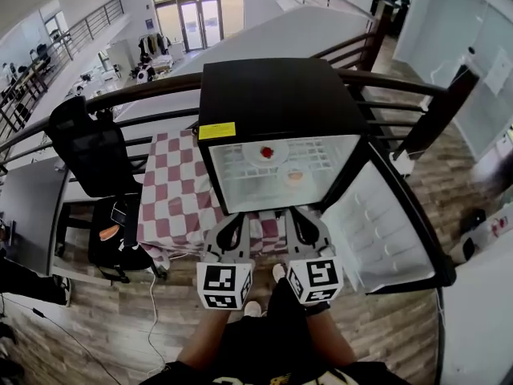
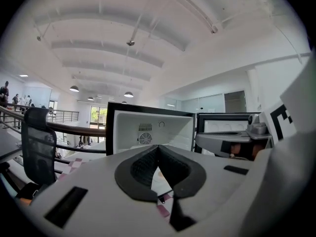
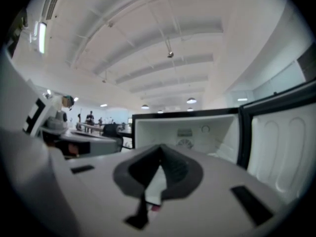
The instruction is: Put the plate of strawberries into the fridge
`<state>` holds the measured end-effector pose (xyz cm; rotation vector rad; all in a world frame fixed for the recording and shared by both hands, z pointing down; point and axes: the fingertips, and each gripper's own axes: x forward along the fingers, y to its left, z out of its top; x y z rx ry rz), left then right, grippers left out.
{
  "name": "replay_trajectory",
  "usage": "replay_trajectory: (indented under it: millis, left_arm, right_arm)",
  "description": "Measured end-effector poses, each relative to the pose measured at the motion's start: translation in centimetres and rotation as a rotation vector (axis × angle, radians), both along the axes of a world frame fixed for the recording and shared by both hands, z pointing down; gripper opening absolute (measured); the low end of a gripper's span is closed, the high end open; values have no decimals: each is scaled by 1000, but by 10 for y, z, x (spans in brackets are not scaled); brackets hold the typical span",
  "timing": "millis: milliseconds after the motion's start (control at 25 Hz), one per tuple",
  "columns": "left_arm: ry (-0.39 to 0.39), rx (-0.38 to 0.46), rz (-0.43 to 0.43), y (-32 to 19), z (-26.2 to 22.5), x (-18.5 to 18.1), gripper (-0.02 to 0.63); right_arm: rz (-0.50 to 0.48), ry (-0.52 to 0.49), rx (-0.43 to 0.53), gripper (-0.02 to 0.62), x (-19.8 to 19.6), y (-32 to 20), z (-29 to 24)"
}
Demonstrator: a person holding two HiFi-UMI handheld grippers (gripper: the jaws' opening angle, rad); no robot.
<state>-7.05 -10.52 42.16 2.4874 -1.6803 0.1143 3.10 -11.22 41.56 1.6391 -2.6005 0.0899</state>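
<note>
The black fridge (image 1: 272, 95) stands on the bench (image 1: 172, 191), which is covered by a checked cloth, and fills the 12 o'clock part of the head view. Its door (image 1: 377, 223) is swung wide open toward 4 o'clock, so the white interior is bare to the camera.

Both grippers sit at 6 o'clock from the open compartment, outside it and side by side. The left gripper (image 1: 234, 218) has its jaws pressed together with nothing between them. Its own view shows the dark pads meeting in a point, with only the fridge cavity beyond. The right gripper (image 1: 300, 214) is the same, jaws closed on nothing, and its view looks level into the fridge.

The plate of strawberries (image 1: 255, 154) rests on the wire shelf (image 1: 236, 171) toward the back of the fridge, at 12 o'clock from the grippers and well apart from both. The red fruit (image 1: 267, 151) sits at its middle. A second small dish (image 1: 295, 177) lies on the same shelf at about 5 o'clock from the plate, nearer the front. What it holds is too small to tell.

Judging from this, the main step is done, since the plate is inside and released. All that seems left is to shut the door, if that counts as part of the job.
</note>
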Motion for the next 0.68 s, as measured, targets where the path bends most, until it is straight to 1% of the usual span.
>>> replay_trajectory:
  millis: [120, 240, 320, 480, 680]
  left_arm:
    - [4, 0, -31, 18, 12, -4, 18]
    - [-4, 18, -56, 30, 22, -9, 17]
    - [-9, 22, -64, 33, 26, -10, 17]
    - [2, 3, -75, 26, 31, -11, 17]
    - [24, -18, -51, 13, 30, -1, 17]
  right_arm:
    - [0, 10, -3, 20, 2, 20, 11]
    - [11, 28, 27, 20, 3, 33, 21]
    - [9, 24, 30, 20, 3, 38, 25]
    - [-8, 26, 41, 20, 5, 31, 25]
    - [-37, 34, 45, 21, 3, 18, 20]
